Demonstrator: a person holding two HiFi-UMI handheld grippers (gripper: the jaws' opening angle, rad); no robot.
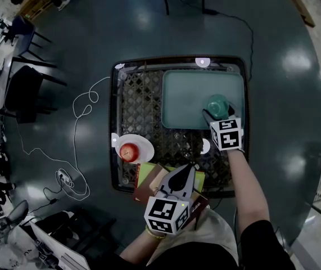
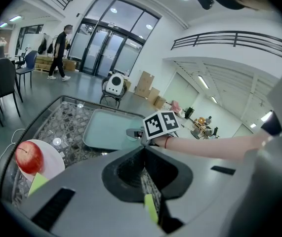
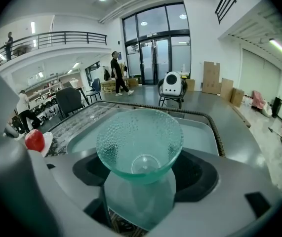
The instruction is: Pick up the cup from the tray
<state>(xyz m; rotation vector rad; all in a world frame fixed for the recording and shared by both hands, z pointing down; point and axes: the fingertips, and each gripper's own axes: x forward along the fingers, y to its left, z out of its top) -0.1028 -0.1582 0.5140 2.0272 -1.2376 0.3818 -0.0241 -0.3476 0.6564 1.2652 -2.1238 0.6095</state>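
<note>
A green dimpled glass cup stands upright near the right edge of the teal tray. My right gripper reaches over the tray's near rim with the cup between its widely spread jaws. The jaws lie against the cup's lower sides, and the cup fills the whole gap between them. My left gripper hovers shut and holds nothing, at the table's near edge and well left of the tray. The left gripper view shows the right gripper's marker cube over the tray.
The tray rests on a dark lattice-top table. A red apple lies on a white plate at the front left. Books are stacked under my left gripper. A white cable trails over the floor.
</note>
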